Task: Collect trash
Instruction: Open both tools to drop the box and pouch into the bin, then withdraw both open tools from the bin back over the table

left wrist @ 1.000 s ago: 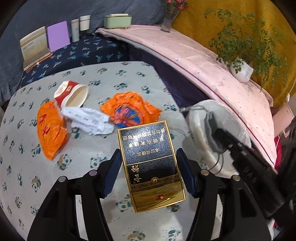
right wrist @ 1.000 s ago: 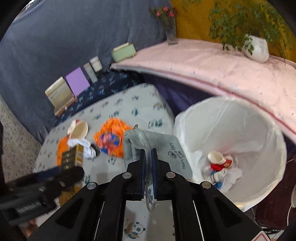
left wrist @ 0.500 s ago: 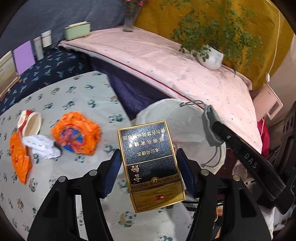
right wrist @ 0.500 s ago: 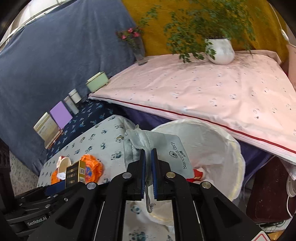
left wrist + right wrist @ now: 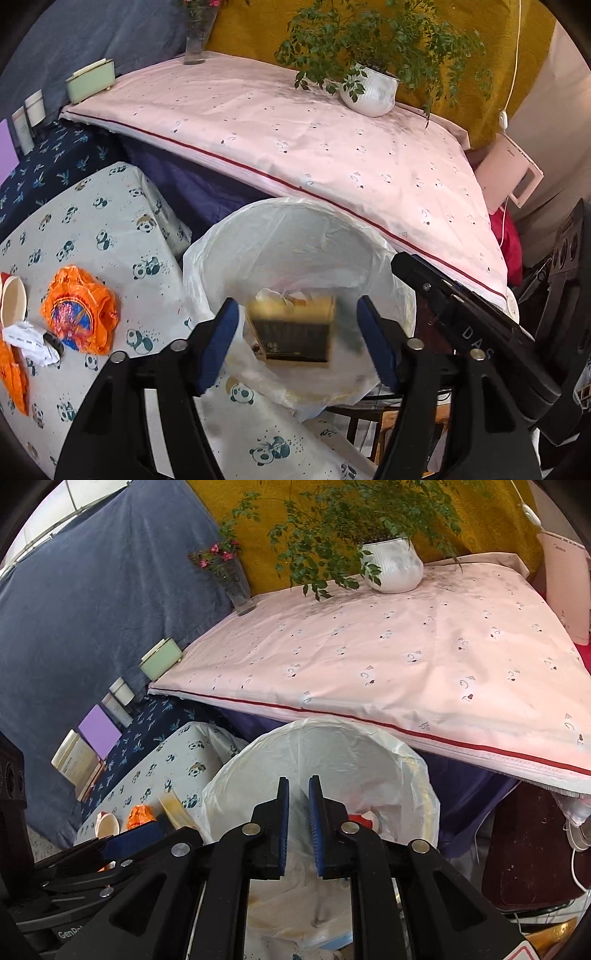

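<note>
My left gripper hangs over the white-lined trash bin, and its jaws are opening. The black and gold box is blurred between the blue pads, touching neither, and is dropping toward the bin. My right gripper points into the same bin. Its jaws are opening a little, with nothing between them. Inside the bin lies a red and white cup. On the panda-print table remain an orange bag, a paper cup and crumpled white paper.
A pink-covered surface rises just behind the bin, with a potted plant, a glass vase and a green box on it. The right gripper's black arm crosses beside the bin. Cables and a dark mat lie at right.
Both grippers swung from the table to above the bin. The left jaws spread and let go of the box. The right jaws parted and the grey pouch is gone from them.
</note>
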`<state>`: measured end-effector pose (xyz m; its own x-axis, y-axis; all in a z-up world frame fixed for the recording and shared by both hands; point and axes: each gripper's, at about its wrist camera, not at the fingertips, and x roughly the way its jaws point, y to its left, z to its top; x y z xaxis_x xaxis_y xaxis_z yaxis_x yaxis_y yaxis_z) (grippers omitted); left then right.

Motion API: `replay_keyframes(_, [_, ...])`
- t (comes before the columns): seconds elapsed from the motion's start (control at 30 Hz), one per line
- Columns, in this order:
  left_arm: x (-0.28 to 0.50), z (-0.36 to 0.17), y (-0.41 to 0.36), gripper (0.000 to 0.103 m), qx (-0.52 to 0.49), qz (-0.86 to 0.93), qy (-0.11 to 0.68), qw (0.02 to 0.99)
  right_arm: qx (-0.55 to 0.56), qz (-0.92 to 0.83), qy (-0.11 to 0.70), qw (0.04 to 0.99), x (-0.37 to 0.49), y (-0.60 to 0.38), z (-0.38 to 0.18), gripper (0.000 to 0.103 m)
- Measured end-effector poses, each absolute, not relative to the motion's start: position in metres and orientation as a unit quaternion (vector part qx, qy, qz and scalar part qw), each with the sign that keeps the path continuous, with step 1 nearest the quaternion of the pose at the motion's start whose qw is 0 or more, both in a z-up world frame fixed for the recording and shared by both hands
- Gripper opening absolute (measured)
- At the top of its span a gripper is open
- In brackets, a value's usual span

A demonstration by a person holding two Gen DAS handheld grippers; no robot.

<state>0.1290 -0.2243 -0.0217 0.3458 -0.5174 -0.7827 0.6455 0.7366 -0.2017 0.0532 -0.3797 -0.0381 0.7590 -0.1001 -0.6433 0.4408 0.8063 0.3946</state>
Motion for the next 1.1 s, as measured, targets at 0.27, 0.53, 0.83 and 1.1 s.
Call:
replay_keyframes(0.27, [0.134, -0.021, -0.217, 0.069, 0.063, -0.348, 0.447, 0.822, 0.272, -0.156, 0.304, 0.900, 0.048, -0.380, -0.031, 0.024])
replay_keyframes(0.53, [0.140, -0.021, -0.184, 0.070, 0.042, -0.315, 0.449, 0.835, 0.258, -0.143, 0.309, 0.904, 0.050, -0.359, -0.026, 0.033])
replay_keyframes(0.83, [0.153, -0.020, -0.120, 0.073, 0.005, -0.255, 0.449, 0.856, 0.241, -0.111, 0.323, 0.909, 0.061, -0.318, -0.022, 0.039])
replay_keyframes(1.1, [0.163, -0.022, -0.046, 0.081, -0.020, -0.182, 0.444, 0.877, 0.219, -0.072, 0.338, 0.912, 0.079, -0.268, -0.020, 0.039])
